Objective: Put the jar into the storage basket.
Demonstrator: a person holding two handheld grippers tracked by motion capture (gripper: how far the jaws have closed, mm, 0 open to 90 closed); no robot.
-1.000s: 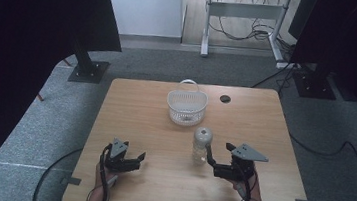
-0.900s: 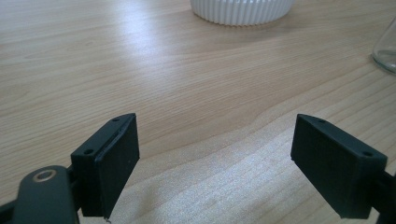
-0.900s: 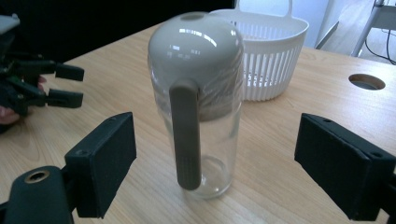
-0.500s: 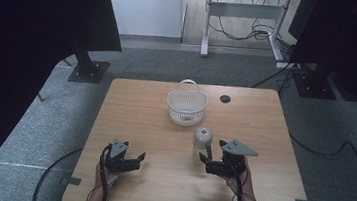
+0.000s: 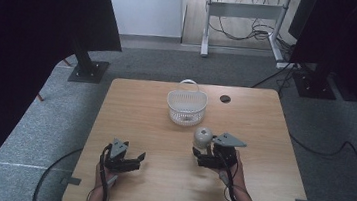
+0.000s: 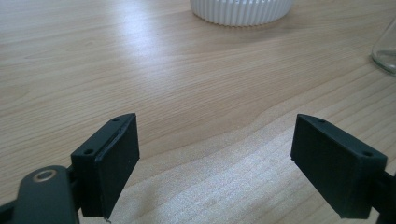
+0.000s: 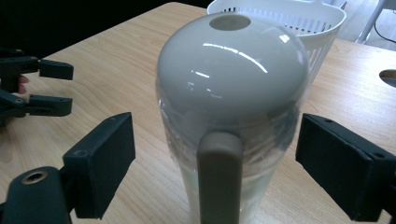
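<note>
Forward goes the right gripper [image 5: 199,156], jaws now spread either side of the clear bottle [image 7: 231,126] with its grey domed lid, not touching it. Left gripper [image 5: 136,159] waits at 8 o'clock, jaws wide apart. White basket [image 5: 186,106] sits beyond, at 12.

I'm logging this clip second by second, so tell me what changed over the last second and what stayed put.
The right gripper moved left across the table toward the clear bottle with the grey domed lid. Its open jaws now stand either side of the bottle, not yet closed on it. Nothing was gripped or released. The left gripper stayed open near the front edge, and the bottle and white basket kept their places.
</note>
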